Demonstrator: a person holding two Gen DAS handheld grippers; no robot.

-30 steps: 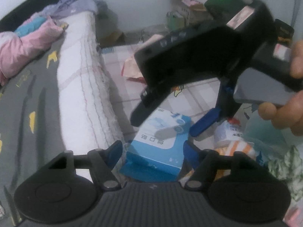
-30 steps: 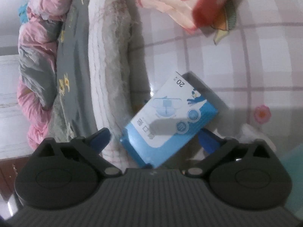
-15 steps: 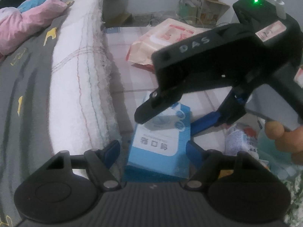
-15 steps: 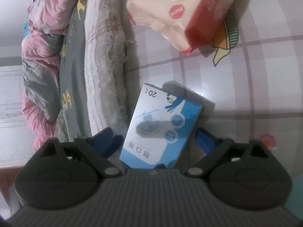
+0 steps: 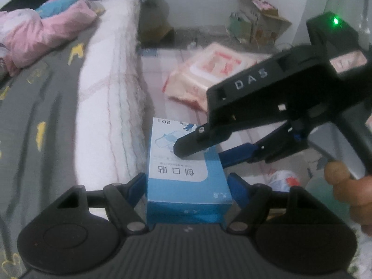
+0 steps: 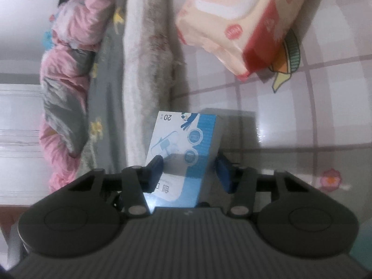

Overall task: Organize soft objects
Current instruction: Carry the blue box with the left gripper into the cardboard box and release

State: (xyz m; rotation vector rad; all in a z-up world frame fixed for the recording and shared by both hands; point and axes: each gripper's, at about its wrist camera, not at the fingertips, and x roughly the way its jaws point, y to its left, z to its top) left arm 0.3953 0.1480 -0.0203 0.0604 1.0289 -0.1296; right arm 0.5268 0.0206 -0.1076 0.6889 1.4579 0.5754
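Left gripper [image 5: 187, 181] brackets the near end of the blue box [image 5: 186, 169], blue pads just beside each side wall; contact not confirmable, jaws look spread, not clenched. Probably there to steady the box while the other tool takes it. Box sits on the checked floor mat [image 6: 302, 125], long side right against the white fuzzy blanket edge [image 5: 109, 107] of the bed, printed face up, lid end shut, contents not visible (label reads as adhesive bandages, "20" count).

Right gripper [image 6: 189, 171] comes at the box from above: in its own view left pad overlaps the printed face, right pad sits just off the blue side. Closing on it but a gap shows on the right, so not gripped yet, jaws apart. In the left wrist view one of its black fingers [image 5: 193, 144] rests over the box top.

Further right, the pink wipes pack [image 6: 241, 23] lies flat on the mat, flap closed, well apart from both tools. Cardboard boxes [image 5: 258, 23] against the far wall, contents too blurred.

Judgement: pickup of the box in progress.
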